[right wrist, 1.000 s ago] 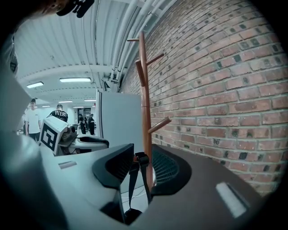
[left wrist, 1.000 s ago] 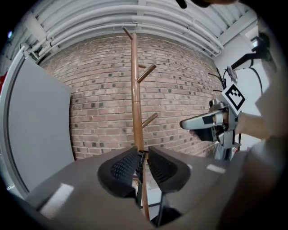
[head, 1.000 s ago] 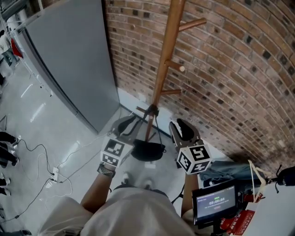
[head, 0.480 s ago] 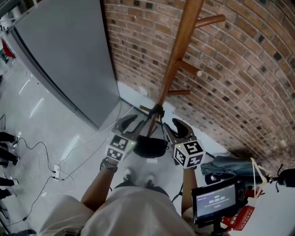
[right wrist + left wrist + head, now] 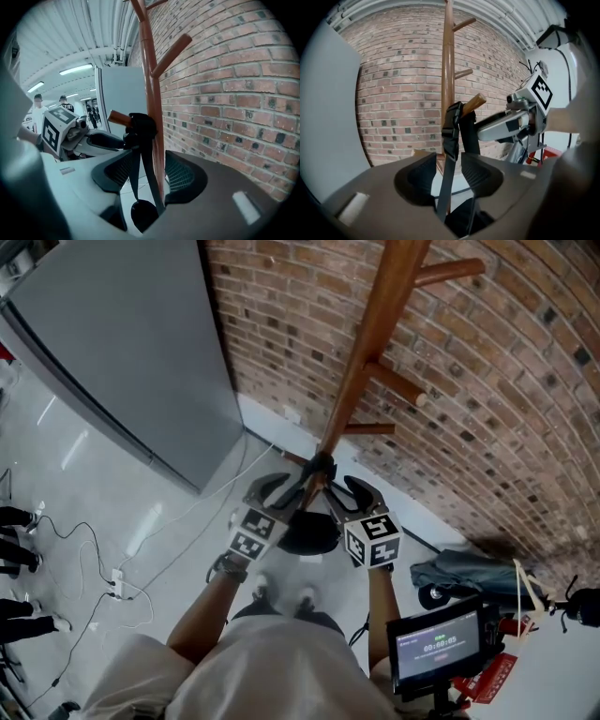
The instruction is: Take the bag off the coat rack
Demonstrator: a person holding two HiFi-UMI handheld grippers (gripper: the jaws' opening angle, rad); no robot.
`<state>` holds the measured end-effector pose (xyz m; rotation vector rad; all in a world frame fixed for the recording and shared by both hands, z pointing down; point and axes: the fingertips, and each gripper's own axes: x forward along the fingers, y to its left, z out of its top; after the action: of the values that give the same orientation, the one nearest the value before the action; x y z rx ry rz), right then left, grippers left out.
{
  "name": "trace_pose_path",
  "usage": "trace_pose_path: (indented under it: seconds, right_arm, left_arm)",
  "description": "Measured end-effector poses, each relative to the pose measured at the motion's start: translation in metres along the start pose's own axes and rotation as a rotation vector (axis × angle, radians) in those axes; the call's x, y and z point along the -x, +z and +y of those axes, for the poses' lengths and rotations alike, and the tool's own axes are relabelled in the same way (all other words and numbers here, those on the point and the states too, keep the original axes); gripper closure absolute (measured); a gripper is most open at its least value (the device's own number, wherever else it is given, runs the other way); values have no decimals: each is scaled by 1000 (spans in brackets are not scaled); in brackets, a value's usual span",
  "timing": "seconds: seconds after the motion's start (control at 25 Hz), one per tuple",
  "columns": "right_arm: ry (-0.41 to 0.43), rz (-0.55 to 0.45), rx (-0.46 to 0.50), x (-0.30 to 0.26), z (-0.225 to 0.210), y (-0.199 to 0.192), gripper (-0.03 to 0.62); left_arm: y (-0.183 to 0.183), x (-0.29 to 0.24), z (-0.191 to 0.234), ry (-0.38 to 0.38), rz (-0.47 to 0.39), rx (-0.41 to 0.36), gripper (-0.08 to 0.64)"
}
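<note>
Left gripper and right gripper have just been opening. Each pair of jaws stands apart around a black strap without pinching it. The small black bag hangs just below them. Just ahead, its straps loop over a low peg of the wooden coat rack. The digits on the screen are too small to read.

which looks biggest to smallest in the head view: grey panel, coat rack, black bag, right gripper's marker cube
1. grey panel
2. coat rack
3. black bag and right gripper's marker cube look about alike; the cube is nearer the camera, so no ranking.

bag: on coat rack | wall: behind rack
</note>
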<state>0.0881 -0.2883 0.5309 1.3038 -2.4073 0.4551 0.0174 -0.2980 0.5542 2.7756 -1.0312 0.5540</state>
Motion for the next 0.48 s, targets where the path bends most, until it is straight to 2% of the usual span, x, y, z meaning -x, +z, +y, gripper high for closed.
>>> trace_pose_path:
  seconds: [0.48]
  right_arm:
    - [29,91,9,-28,-2,-30,374]
  left_arm:
    - [-32,-33,-1,-22,82,17,390]
